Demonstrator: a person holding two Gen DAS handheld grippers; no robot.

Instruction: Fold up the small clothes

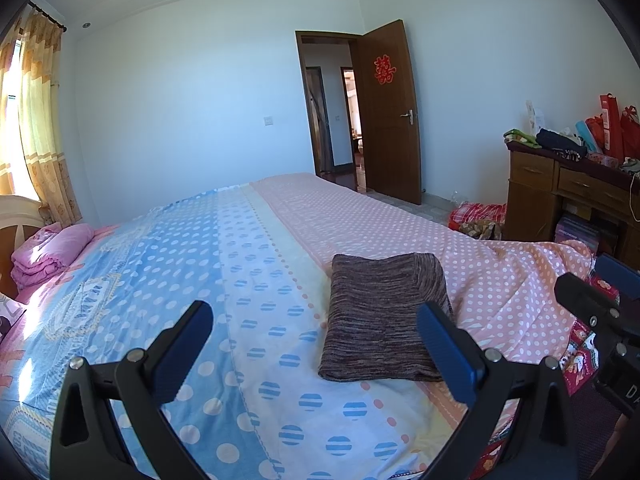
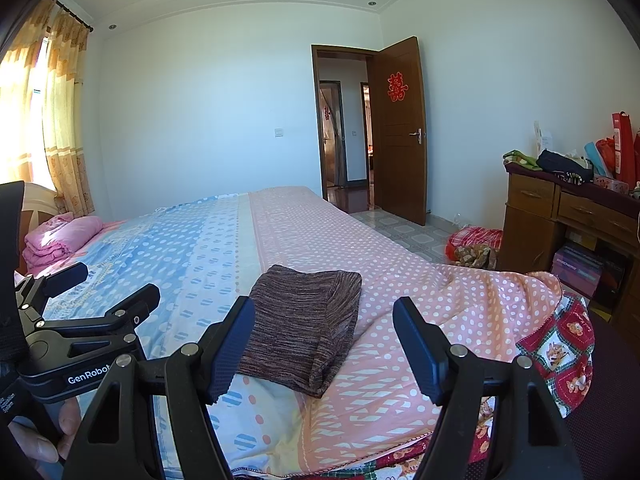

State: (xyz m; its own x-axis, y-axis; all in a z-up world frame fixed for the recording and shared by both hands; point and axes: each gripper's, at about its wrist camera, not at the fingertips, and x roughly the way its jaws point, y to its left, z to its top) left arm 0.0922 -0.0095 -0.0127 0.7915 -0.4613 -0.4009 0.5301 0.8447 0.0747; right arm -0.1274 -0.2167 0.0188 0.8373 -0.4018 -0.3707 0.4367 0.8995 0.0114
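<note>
Bedroom, dotted bedspread (image 1: 248,248) (folded brown garment (image 1: 384,316))

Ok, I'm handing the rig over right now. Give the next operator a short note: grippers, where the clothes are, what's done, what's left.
Left gripper: open, empty, held above the bedspread.
Right gripper: open, empty, held just short of the garment.
The brown-and-grey striped knit garment lies folded into a compact rectangle on the polka-dot blue-and-pink bedspread, near the front edge. Neither gripper touches it.
Done: this piece looks folded.
Left: no other unfolded small garment shows on the bed; the pink folded bedding at the far left seems unrelated. Check for further pieces.
</note>
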